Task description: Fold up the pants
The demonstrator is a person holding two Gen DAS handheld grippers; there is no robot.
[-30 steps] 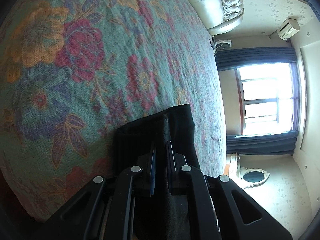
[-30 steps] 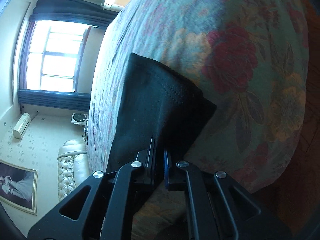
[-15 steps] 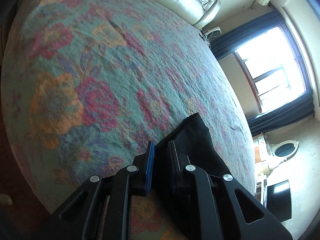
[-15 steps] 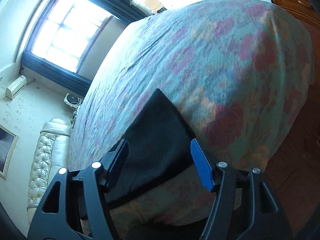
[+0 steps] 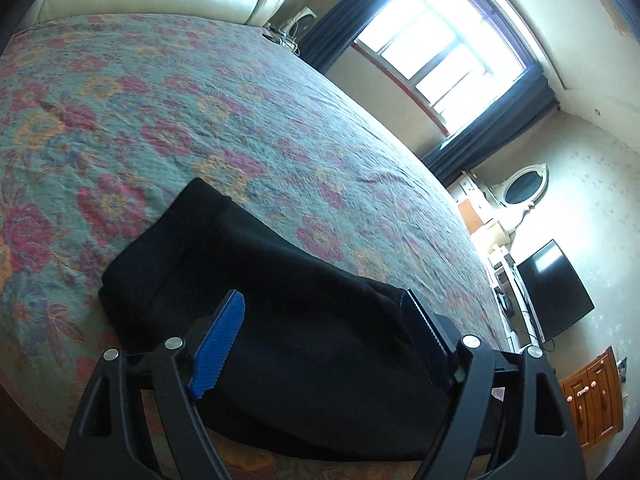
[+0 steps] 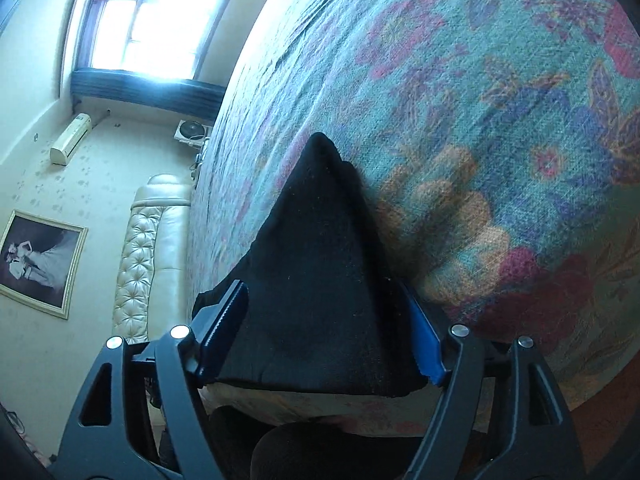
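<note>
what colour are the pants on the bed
Plain black pants, lying on the floral bedspread; the left wrist view shows them best.

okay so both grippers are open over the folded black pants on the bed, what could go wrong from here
1. The black pants lie close to the near edge of the floral bedspread; a nudge could drag them off.
2. Both the left gripper and the right gripper straddle the fabric with jaws open, so pulling back low might snag it and undo the fold.
</note>
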